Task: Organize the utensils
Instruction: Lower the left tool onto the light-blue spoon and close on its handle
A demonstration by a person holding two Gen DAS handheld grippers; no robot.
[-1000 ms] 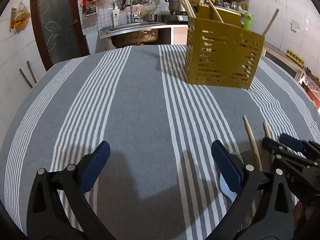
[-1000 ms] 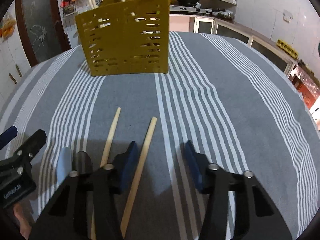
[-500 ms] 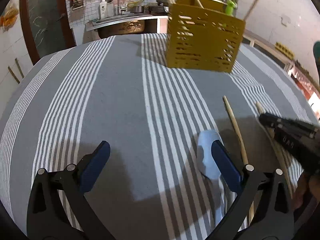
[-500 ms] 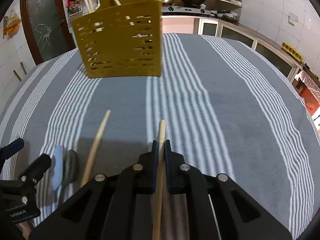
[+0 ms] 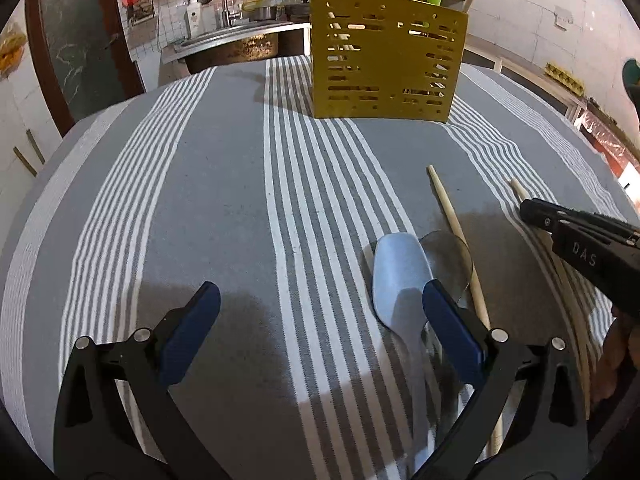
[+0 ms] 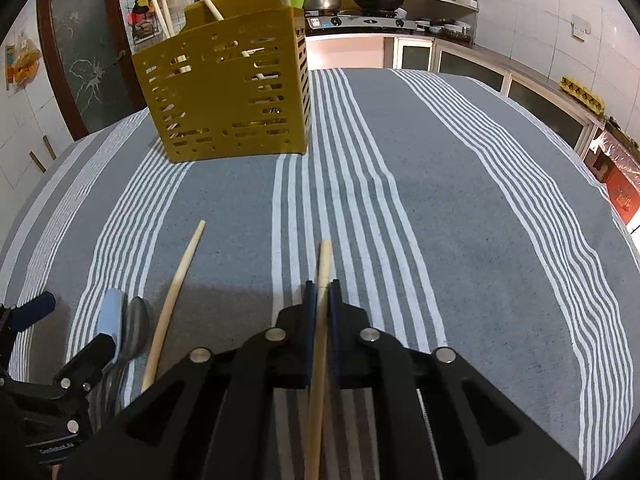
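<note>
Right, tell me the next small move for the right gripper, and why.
Probably lift. The right gripper has its fingers shut on one chopstick, which seems to lie low over the striped cloth. The yellow caddy stands ahead and to the left, so raising the stick clear comes first.

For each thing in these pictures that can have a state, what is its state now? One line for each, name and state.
Right gripper: shut on a chopstick.
Held chopstick: between the fingers, tip pointing forward.
Left gripper: open, holding nothing.
Loose chopstick: lying flat on the cloth.
Blue spoon: lying on the cloth, beside the left gripper's right finger.
Dark spoon: lying next to the blue spoon.
Yellow holder: upright, with chopsticks standing in it.
</note>
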